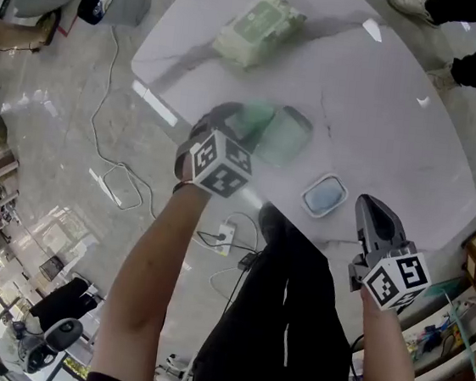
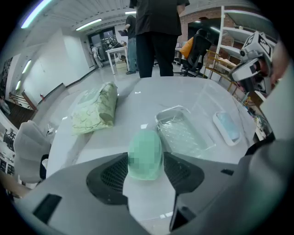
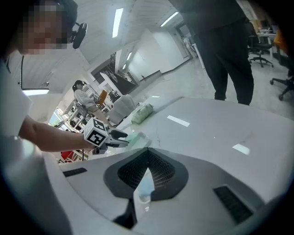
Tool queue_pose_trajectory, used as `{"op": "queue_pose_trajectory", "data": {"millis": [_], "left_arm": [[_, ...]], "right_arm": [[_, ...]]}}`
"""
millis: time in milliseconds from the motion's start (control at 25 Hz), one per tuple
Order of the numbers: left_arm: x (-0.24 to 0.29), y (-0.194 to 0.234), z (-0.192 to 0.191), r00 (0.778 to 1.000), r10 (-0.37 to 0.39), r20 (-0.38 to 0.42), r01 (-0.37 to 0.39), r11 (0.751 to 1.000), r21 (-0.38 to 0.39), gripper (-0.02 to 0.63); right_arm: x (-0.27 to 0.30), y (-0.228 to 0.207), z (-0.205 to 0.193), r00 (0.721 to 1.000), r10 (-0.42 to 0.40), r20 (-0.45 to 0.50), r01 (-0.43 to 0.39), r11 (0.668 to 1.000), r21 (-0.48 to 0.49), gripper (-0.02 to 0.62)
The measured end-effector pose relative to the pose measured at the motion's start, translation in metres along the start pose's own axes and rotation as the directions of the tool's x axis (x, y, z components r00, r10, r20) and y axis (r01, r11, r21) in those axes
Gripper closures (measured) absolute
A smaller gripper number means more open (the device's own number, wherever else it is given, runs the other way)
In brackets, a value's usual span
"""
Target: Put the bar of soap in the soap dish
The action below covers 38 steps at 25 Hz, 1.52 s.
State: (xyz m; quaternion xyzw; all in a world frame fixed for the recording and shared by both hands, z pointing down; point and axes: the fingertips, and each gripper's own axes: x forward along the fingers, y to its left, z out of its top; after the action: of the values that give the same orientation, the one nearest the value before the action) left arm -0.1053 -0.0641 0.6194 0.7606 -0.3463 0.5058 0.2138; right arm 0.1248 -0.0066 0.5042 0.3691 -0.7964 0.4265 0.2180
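The pale green bar of soap (image 2: 145, 153) lies on the white table between the jaws of my left gripper (image 2: 145, 157), which points steeply down and stands open around it. In the head view the soap (image 1: 250, 120) shows blurred just past the left gripper (image 1: 234, 134). To its right is a clear plastic tray (image 2: 183, 133), then the white soap dish (image 2: 226, 127) with a blue inside, also visible in the head view (image 1: 324, 195). My right gripper (image 1: 372, 211) hovers near the dish, shut with nothing held; the dish (image 3: 144, 186) shows below its closed jaws.
A green pack of wipes (image 1: 258, 25) lies at the far side of the round white table (image 1: 385, 100). A person stands beyond the far edge (image 2: 156, 36). Cables and a power strip (image 1: 226, 237) lie on the floor to the left.
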Motion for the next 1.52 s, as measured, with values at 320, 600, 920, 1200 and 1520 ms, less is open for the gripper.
{"op": "queue_pose_trajectory", "data": {"millis": [320,600,920,1200,1520], "left_arm": [[0.011,0.000,0.009,0.999,-0.033,-0.038,0.035,0.997,0.073,0.360],[0.020,0.000,0.020,0.996,-0.067,-0.053,0.071,0.995,0.067,0.351],[0.025,0.001,0.026,0.991,-0.095,-0.091,0.104,0.990,0.092,0.325],[0.026,0.001,0.032,0.985,-0.133,-0.110,0.143,0.985,0.094,0.321],[0.032,-0.001,0.036,0.978,-0.145,-0.149,0.159,0.983,0.090,0.321]], "right_arm": [[0.002,-0.004,0.000,1.000,0.009,-0.004,-0.009,1.000,0.013,0.581],[-0.002,-0.012,-0.001,1.000,0.001,-0.002,0.000,0.999,0.038,0.581],[-0.007,-0.020,0.000,1.000,-0.004,0.008,0.004,0.998,0.065,0.581],[-0.009,-0.022,-0.004,1.000,0.002,0.005,-0.003,0.997,0.082,0.581],[-0.015,-0.030,-0.002,1.000,-0.003,0.014,0.001,0.995,0.100,0.581]]}}
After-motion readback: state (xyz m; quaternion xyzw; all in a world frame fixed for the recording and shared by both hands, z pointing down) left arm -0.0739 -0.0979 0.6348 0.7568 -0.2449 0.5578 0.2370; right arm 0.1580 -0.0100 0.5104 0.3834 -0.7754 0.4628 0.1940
